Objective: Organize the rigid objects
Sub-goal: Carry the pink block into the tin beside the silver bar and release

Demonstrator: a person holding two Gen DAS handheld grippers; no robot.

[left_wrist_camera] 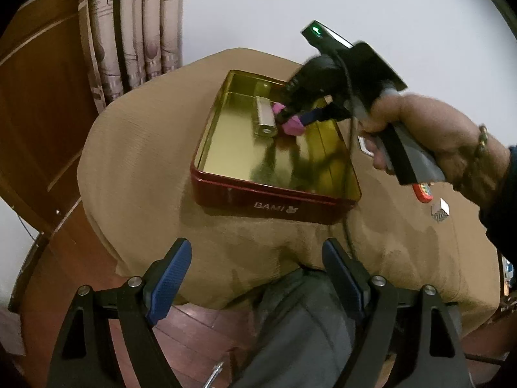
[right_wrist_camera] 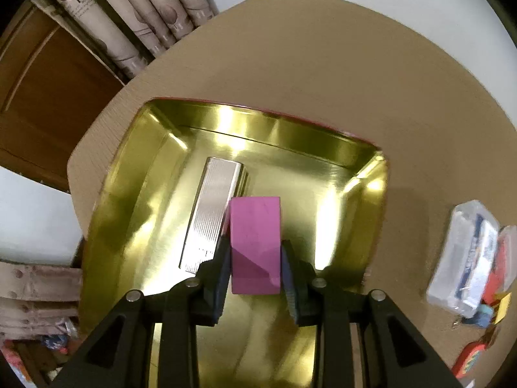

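Two grippers are in view. The right gripper [right_wrist_camera: 255, 255] holds its jaws clamped on the pink block [right_wrist_camera: 255, 242] over the gold tin [right_wrist_camera: 129, 213], the silver case [right_wrist_camera: 213, 213] just beside at 10 o'clock. The left gripper [left_wrist_camera: 257, 278] hangs near the table [left_wrist_camera: 135, 148], jaws spread wide, holding nothing.

White wall [left_wrist_camera: 323, 6]; patterned curtain [left_wrist_camera: 135, 32]; brown wooden door [left_wrist_camera: 38, 97]; tan-covered table [left_wrist_camera: 135, 148].

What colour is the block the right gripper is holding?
Pink-magenta block; shows best in the right wrist view.
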